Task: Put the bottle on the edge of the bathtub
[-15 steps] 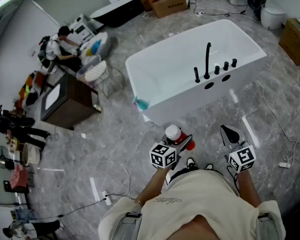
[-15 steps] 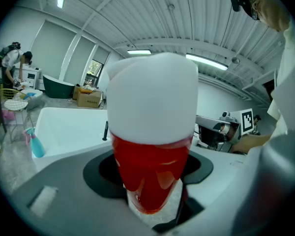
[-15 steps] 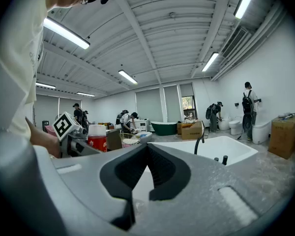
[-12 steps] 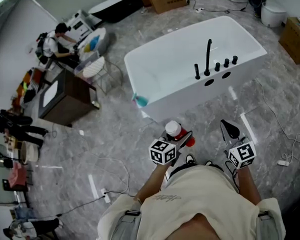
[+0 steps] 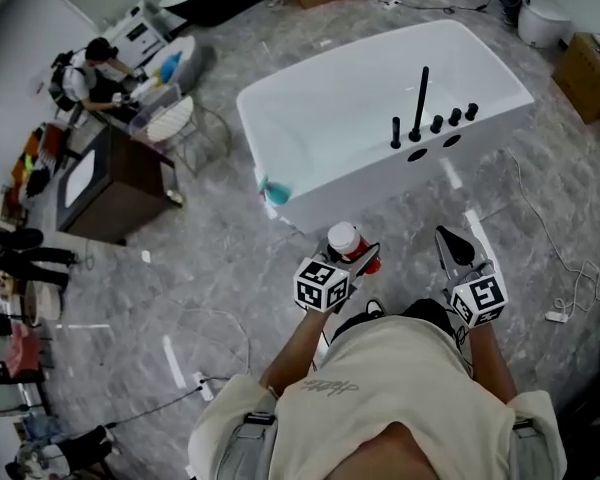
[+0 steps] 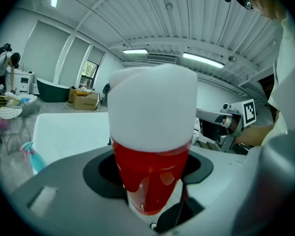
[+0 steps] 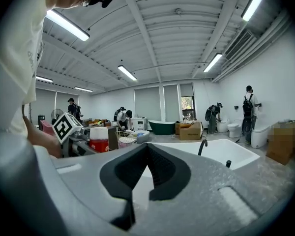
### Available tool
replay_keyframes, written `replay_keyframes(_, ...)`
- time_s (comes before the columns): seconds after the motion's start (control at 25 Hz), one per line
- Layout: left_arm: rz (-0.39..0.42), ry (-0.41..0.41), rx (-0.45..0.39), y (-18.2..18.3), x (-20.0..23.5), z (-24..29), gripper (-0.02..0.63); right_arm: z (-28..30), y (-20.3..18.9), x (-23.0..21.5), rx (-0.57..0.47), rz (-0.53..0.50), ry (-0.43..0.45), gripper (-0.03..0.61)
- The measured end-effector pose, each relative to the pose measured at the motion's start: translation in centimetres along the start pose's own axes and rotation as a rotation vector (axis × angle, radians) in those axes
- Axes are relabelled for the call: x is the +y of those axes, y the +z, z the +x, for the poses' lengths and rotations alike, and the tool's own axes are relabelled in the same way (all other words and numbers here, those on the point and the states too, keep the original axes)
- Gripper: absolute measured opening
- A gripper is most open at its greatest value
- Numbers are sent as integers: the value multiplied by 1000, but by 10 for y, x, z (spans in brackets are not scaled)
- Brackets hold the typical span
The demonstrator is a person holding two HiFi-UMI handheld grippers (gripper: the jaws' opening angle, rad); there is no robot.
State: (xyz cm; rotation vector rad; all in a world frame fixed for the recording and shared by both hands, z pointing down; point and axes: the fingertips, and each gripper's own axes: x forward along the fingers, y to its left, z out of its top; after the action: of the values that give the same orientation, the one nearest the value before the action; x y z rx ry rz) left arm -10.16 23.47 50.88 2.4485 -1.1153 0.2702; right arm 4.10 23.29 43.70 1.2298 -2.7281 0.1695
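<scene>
Bottle (image 5: 346, 240), red with white cap, sits clamped in the left gripper (image 5: 363, 257) fingers; right gripper (image 5: 450, 244) clenched, empty. Carry upright; centre over the bathtub rim (image 5: 352, 171) before lowering.

Grey floor (image 5: 220, 268) (marbled) carries bathtub (image 5: 380, 190).

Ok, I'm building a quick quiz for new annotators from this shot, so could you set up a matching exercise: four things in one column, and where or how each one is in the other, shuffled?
Things
1. bottle
2. right claw
3. black tap
4. teal container

Places and states
A. on the floor by a corner of the bathtub
B. shut, with nothing in it
C. clamped in the left claw
D. upright on the bathtub's rim

Pairs: 1-C, 2-B, 3-D, 4-A
</scene>
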Motion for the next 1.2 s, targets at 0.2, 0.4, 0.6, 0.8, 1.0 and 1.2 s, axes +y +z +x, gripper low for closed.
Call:
replay_keyframes(0.2,-37,-3,43,-13,23,3,302,20,-9,0,40,22,-5,2)
replay_keyframes(0.4,-64,16,102,-26,48,18,302,46,-15,-16,66,46,12,2)
replay_keyframes(0.6,-97,54,127,-22,73,44,302,88,-20,-44,71,72,62,2)
replay_keyframes(0.8,-78,100,146,2,101,85,302,140,-9,-91,63,54,125,2)
replay_keyframes(1.0,-57,105,167,24,123,135,302,177,6,-151,44,47,141,2)
replay_keyframes(1.2,-68,125,190,35,145,189,302,199,8,-203,41,67,136,2)
